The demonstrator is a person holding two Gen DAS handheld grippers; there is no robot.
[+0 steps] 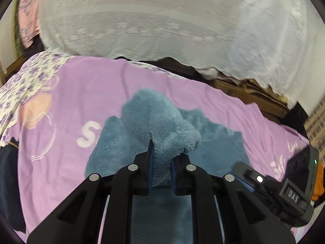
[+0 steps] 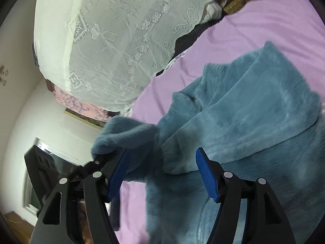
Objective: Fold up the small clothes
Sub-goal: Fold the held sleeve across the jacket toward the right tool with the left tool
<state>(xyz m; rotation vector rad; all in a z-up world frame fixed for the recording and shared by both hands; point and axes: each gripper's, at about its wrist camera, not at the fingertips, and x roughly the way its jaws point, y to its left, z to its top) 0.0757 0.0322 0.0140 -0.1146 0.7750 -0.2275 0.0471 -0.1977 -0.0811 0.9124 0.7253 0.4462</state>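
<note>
The blue fleece garment (image 1: 154,122) lay on the purple bedsheet (image 1: 81,93), mostly flat, with one part lifted into a hump. The left gripper (image 1: 161,162) was clamped on a bunched fold of that fleece, with pile bulging out past both pads. The right gripper (image 2: 162,168) had its jaws wide apart over the garment, nothing held; fleece lay between and below the pads but neither visibly touched it. In the right wrist view, the other tool's tip showed at left with the pinched fleece end (image 2: 126,134) draped over it. Judged handling: light, very soft, no stiffness at all, so it would sag and drape from any single grip. The plush pile looked thick and compressible, probably not slippery but prone to creeping out of a shallow pinch. Best hold would likely be on an edge or hem, with a deep bite through both layers rather than surface fluff alone. What looked like a zipper (image 2: 201,223) ran near the bottom of the right view, the only stiffer line to fold along. The garment type was unclear, with sleeves and collar not distinguishable. Its near part was hidden under the gripper bodies, and motion blur smeared the lace curtain (image 1: 162,20) in the left view. How many layers sat in the left grip couldn't be told.
</note>
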